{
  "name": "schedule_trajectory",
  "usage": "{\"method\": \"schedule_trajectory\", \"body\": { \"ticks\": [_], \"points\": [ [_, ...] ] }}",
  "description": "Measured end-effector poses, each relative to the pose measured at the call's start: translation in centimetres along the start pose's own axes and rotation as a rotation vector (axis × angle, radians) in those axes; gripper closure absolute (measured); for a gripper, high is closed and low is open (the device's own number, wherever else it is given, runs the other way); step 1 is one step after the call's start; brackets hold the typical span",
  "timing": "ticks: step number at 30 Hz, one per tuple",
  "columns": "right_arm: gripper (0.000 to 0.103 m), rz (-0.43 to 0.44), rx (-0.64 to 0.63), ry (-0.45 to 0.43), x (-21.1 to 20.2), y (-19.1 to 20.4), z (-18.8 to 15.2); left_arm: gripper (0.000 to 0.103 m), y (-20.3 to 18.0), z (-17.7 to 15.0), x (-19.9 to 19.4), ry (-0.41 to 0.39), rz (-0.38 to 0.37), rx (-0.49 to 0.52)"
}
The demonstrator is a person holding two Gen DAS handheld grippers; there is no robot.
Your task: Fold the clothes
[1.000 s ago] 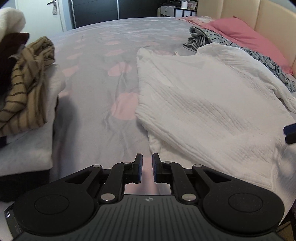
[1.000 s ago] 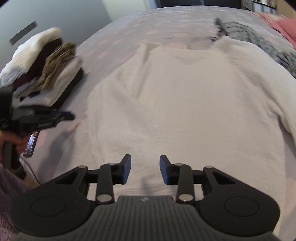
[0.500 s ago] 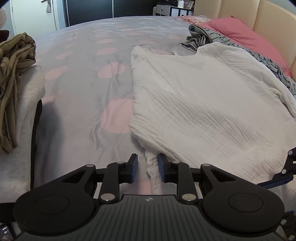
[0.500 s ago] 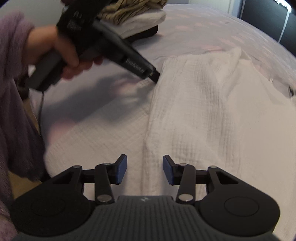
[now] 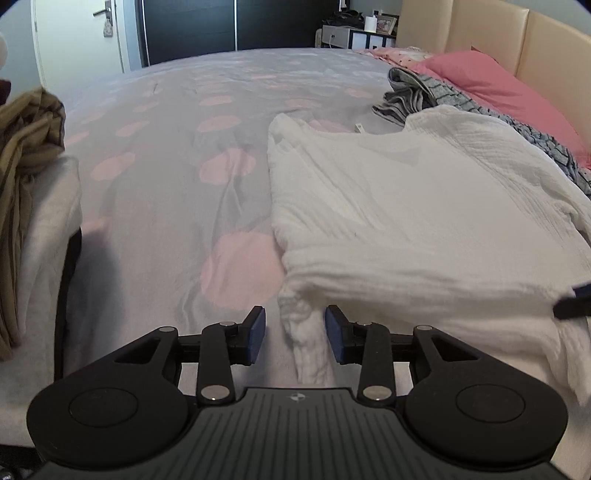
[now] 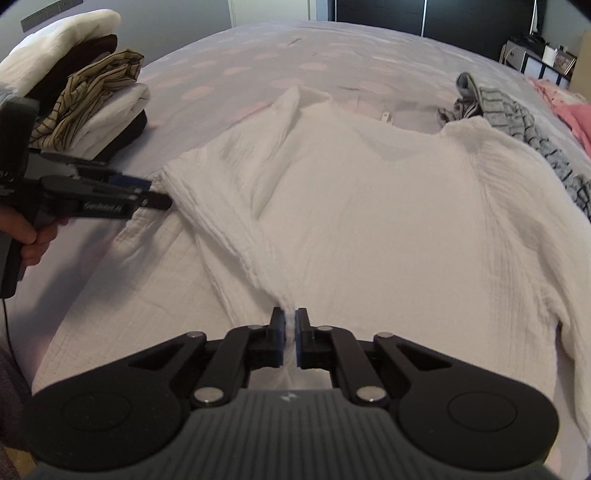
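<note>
Closest to me, the right tongs (image 6: 290, 334) are pressed together and pinch a gathered ridge of the white garment (image 6: 388, 221) at its near edge, so the cloth rises a little into a fold line between the blue pads (image 6: 280, 336). The left tongs (image 5: 295, 334) are spread apart, with a bunched strip of the same garment lying between the two pads, which do not close on it; in the right wrist view these tongs (image 6: 155, 199) sit at the left corner of the garment, carried by a hand (image 6: 29, 236) on the black handle. The white garment lies spread on the bed (image 5: 177, 155), whose cover is grey with pink dots, and a folded flap runs from the right tongs up to the left shoulder. Farther to the left is a pile of folded clothes (image 6: 85, 85), with a tan striped piece (image 6: 96, 88) on it and dark and white pieces above. Beyond the garment's collar lies a crumpled grey patterned cloth (image 5: 417, 92), next to a pink pillow (image 5: 491, 85) against the beige headboard (image 5: 498, 33).
</note>
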State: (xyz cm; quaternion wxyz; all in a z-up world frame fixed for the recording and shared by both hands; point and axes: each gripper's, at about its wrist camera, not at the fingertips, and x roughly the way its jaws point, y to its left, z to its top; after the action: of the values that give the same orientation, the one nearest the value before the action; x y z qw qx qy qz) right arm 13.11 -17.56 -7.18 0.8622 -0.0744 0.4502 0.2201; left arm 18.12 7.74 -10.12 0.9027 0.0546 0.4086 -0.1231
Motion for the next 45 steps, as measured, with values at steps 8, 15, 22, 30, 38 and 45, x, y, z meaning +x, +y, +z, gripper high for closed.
{"method": "schedule_trajectory", "body": {
  "ticks": [8,15,22,30,38,45],
  "points": [
    [0.096,0.126,0.009,-0.001,-0.7,0.7,-0.2,0.096,2.3,1.0,0.1,0.033,0.069,-0.087],
    [0.097,0.423,-0.049,0.046,-0.4,5.0,-0.1,0.085,4.5,0.9,0.1,0.05,0.082,-0.184],
    [0.069,0.439,-0.094,0.1,0.8,7.3,-0.6,0.076,4.8,0.3,-1.3,0.101,0.086,-0.21],
    [0.067,0.331,0.025,0.039,-0.3,3.2,-0.5,0.076,2.7,-2.4,-5.7,0.106,0.006,-0.236],
    [0.067,0.191,0.132,0.014,-1.1,-1.1,-2.2,0.074,-2.6,-5.1,-9.4,0.109,-0.143,-0.24],
    [0.063,0.177,0.185,0.056,-1.0,-2.9,-4.6,0.061,-5.8,-8.1,-10.1,0.165,-0.238,-0.344]
  ]
}}
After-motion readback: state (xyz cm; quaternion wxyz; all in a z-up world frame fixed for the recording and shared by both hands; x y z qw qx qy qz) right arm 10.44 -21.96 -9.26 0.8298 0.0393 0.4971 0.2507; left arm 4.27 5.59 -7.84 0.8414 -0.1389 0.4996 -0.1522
